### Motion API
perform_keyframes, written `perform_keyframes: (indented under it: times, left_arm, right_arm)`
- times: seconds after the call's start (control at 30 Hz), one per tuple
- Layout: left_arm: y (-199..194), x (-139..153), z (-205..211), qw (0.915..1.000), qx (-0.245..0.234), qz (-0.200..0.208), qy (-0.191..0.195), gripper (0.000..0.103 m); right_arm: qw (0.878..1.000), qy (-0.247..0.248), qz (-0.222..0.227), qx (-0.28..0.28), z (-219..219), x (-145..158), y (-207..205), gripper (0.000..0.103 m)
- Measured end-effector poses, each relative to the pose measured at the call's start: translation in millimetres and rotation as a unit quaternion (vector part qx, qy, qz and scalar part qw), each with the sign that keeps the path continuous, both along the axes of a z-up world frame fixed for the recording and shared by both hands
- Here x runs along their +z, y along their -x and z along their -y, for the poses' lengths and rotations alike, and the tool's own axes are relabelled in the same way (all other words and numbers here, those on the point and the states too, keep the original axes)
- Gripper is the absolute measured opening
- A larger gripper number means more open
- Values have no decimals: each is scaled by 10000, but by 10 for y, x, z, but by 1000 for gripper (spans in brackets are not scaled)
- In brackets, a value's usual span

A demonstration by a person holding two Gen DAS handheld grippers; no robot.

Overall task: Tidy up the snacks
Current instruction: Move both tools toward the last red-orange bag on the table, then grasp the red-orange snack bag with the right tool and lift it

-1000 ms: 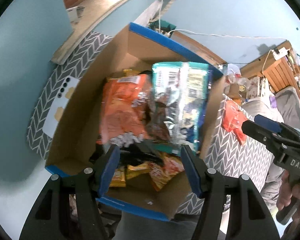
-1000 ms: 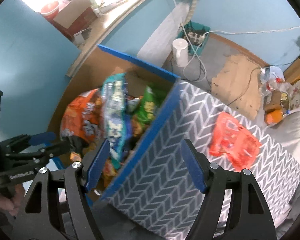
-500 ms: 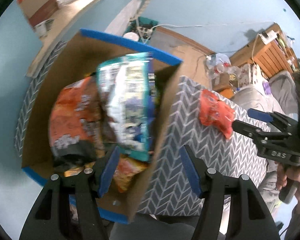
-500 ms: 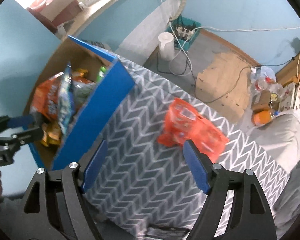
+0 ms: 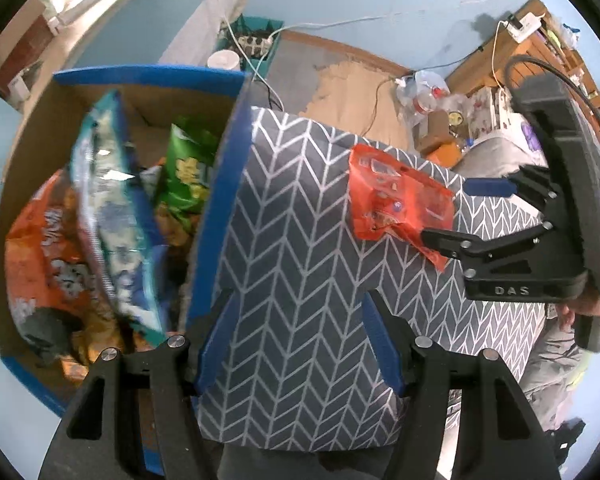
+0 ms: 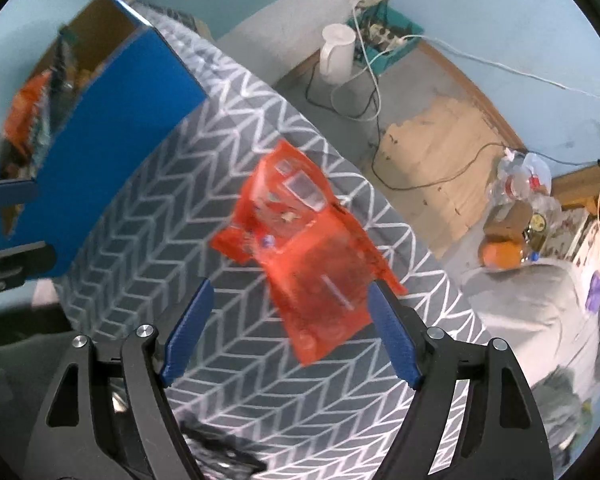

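Note:
A red snack bag (image 6: 300,248) lies flat on the grey herringbone cloth (image 6: 180,184). My right gripper (image 6: 291,286) points down over it, jaws wide, the bag's lower half between the fingers and nothing gripped. In the left wrist view the same red bag (image 5: 396,200) sits beside the right gripper (image 5: 448,212). My left gripper (image 5: 300,300) stands open over bare cloth (image 5: 300,220), just right of the blue-rimmed cardboard box (image 5: 224,184). The box holds an orange bag (image 5: 44,248), a teal bag (image 5: 108,208) and a green bag (image 5: 184,160).
The box's blue wall (image 6: 112,152) rises at the cloth's left end. Beyond the cloth the floor carries a white jug (image 6: 336,54), a power strip in a teal basket (image 6: 384,32), trailing cables and a clutter pile (image 6: 516,200). A hand (image 5: 592,312) holds the right gripper's handle.
Both grippers have swung from the box toward the cloth and come lower. The red bag now lies between the right fingers, which stand a little wider. The left jaws kept their gap.

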State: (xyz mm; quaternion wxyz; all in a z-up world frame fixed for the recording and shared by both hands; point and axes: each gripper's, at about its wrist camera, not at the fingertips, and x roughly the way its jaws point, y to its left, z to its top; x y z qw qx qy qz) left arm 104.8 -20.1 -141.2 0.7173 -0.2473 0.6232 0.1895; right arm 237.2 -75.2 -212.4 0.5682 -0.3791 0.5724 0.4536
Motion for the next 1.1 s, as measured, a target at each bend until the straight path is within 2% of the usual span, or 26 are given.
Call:
perform_keyframes:
  times: [0.13,0.27,0.5,0.7,0.8,0.97,1.1]
  left_arm:
    - [-49,-121,92,10000,-34,-28,27,65]
    - [-87,-225,146,10000,-28,-49,-4,65]
    - [-169,-399,139,9999,97,-24,59,65]
    - [-192,-494,126,10000,21,-15,-31,65]
    - [-203,-529,149,9999,-102,-3,-88,65]
    - [-248,-598,254,9992,-379,-13,-134,65]
    - [-270,-654,356,9980,-604,-53,-176,65]
  right_arm:
    - [9983,317,52,485,-40,-235,-22,80]
    - [9958,370,209,815,-81,-380,1,80]
    - [9939,438,381,937,-127,-584,25,80]
    - [9952,385,439,789,-120,-648,2,79]
    - [9965,356,414,640,-107,-648,-15,73]
    - [9978,296,358,467,-45,-591,-13,54]
    - [9983,326,374,303,29,-544,54,48]
